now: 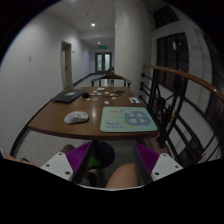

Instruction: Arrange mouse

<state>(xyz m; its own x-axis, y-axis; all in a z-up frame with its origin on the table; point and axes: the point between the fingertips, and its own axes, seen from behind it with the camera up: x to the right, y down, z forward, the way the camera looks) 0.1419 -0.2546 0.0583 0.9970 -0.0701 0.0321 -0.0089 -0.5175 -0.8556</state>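
Beyond your gripper (112, 160) runs a long corridor with white walls, ceiling lights and a door at the far end, and a brown wooden table (50, 120) stretches away from you beside a wooden railing (185, 80). Your fingers stand apart with nothing between the purple pads (80, 157), held short of the table's near edge. You have the white mouse (77, 117) lying on the table ahead of the left finger, just beside a pale green mat (127, 120), while farther along sit what looks like a dark laptop (69, 96) and some small items too distant to identify.
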